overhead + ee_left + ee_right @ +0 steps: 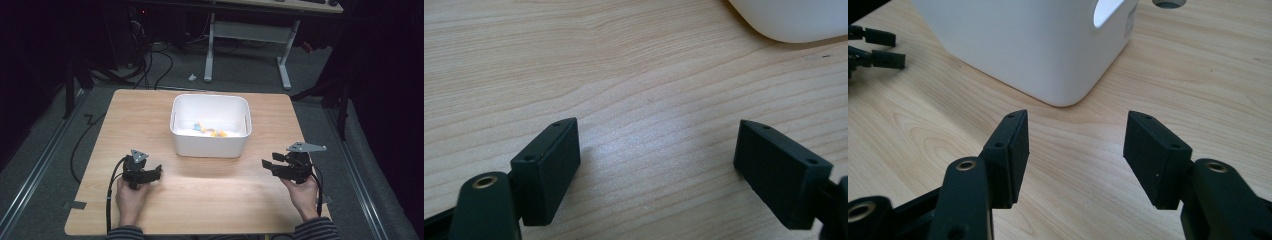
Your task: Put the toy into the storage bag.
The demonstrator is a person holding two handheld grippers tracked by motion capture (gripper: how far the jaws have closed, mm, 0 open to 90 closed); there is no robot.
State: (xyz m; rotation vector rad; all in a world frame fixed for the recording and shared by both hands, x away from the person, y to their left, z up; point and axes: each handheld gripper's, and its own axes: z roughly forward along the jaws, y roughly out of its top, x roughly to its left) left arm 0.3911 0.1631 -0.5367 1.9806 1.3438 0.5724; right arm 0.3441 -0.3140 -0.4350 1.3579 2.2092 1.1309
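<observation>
In the middle of the tabletop [200, 200], toward its far side, sits a white tub [210, 142]. It has tall walls, round corners and a handle hole near the top of one end. Some small things [210, 130] lie at the bottom of it, yellow, orange and blue; they are too small to tell what they are.

The left tool [156, 172] is near the front left corner of the tub, not touching it. A hand [131, 196] holds it low over the wood. Its two black jaws are spread wide apart with nothing between them, just bare wood under them in the left gripper view, where a corner of the tub [791, 20] peeks in at the top.

The right tool [267, 167] is near the front right of the tub, a bit farther off. Its jaws point at the tub's corner [1048, 55]. They are apart too and hold nothing. The other hand [304, 197] grips it from behind.
</observation>
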